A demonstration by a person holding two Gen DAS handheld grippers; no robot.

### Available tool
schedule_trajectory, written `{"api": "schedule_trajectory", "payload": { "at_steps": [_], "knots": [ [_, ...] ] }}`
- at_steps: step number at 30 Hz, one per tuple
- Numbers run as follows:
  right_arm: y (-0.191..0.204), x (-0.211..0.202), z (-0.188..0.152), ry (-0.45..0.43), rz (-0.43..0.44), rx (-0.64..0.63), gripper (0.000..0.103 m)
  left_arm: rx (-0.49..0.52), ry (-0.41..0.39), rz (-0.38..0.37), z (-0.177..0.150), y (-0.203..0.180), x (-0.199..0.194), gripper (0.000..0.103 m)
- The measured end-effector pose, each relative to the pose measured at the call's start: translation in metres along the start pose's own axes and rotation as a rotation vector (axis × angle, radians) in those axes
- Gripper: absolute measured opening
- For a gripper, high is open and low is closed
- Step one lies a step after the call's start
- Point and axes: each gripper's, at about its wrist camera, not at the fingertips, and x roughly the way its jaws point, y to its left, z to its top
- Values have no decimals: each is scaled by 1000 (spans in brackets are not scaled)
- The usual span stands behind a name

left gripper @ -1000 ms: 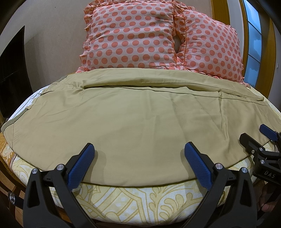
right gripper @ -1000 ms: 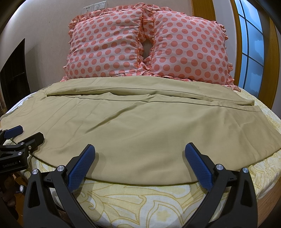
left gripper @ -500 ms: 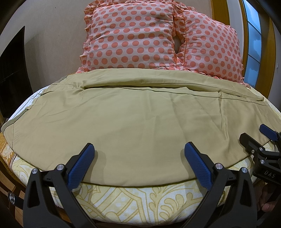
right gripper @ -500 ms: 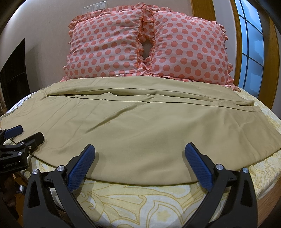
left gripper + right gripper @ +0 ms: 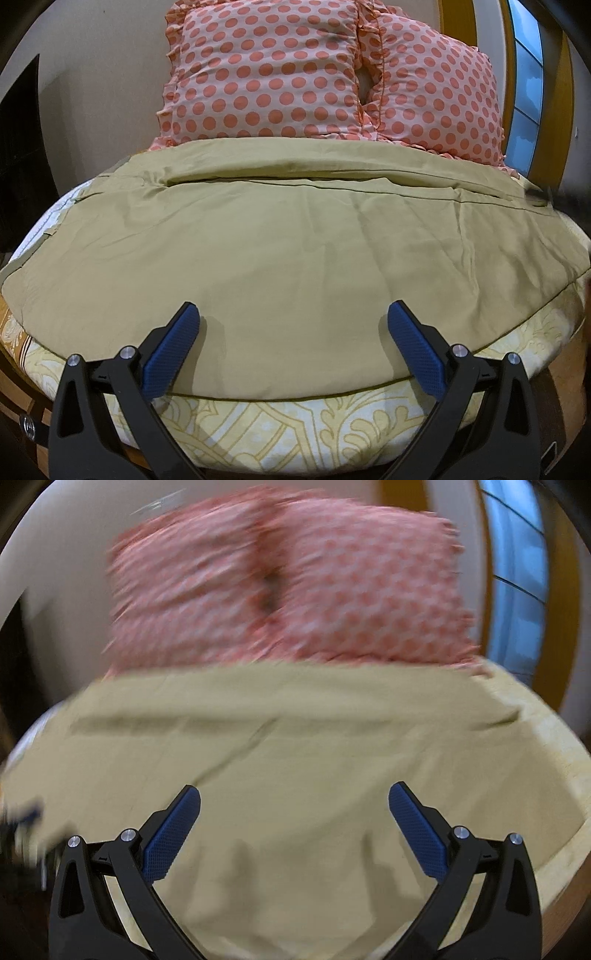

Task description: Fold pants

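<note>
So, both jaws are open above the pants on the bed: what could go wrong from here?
1. The right wrist view is motion-blurred, so the right gripper may well pinch the khaki pants at an unintended spot.
2. The pants lie in layers with a fold ridge near the pillows; a shallow pinch might lift one layer only.
3. The near hem lies close to the patterned bedsheet, so the left gripper could catch it too.
</note>
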Motion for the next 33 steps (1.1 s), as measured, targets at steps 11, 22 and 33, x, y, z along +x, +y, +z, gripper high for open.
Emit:
{"api": "schedule_trajectory", "payload": {
  "at_steps": [11, 22, 33],
  "knots": [
    [-134, 221, 141, 296, -360, 519, 74, 11, -91, -26, 29, 12, -8, 101],
    [-141, 259, 141, 252, -494, 308, 39, 23, -95, -34, 42, 16, 5, 101],
    [-211, 81, 64, -102, 154, 660, 4, -80, -123, -29, 34, 46, -16, 101]
  ]
}}
